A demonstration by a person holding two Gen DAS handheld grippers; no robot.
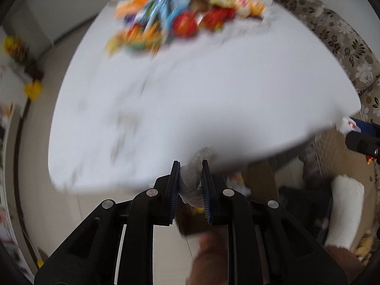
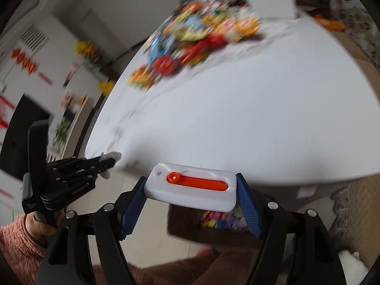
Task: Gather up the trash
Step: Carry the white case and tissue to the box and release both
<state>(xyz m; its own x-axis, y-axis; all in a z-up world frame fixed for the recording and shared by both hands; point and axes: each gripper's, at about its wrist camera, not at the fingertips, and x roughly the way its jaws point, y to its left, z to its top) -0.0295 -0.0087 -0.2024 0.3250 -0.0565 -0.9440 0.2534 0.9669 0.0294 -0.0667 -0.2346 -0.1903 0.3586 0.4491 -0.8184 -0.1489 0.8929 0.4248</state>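
My left gripper [image 1: 190,178] is shut on a crumpled clear plastic glove [image 1: 193,180] and holds it over the near edge of the white table [image 1: 213,99]. It also shows in the right wrist view [image 2: 108,162], with the plastic glove [image 2: 111,155] in its tips. My right gripper [image 2: 191,191] is shut on a white plastic tray with an orange scoop [image 2: 192,186], held just off the table's near edge. A blurred pile of colourful snack wrappers [image 1: 180,16] lies at the far side of the table and also shows in the right wrist view [image 2: 190,40].
A cardboard box [image 2: 213,223] holding colourful wrappers stands on the floor under the table's near edge. A white box [image 2: 270,3] stands at the table's far end. A floral sofa [image 1: 337,35] runs along the right. Both frames are motion-blurred.
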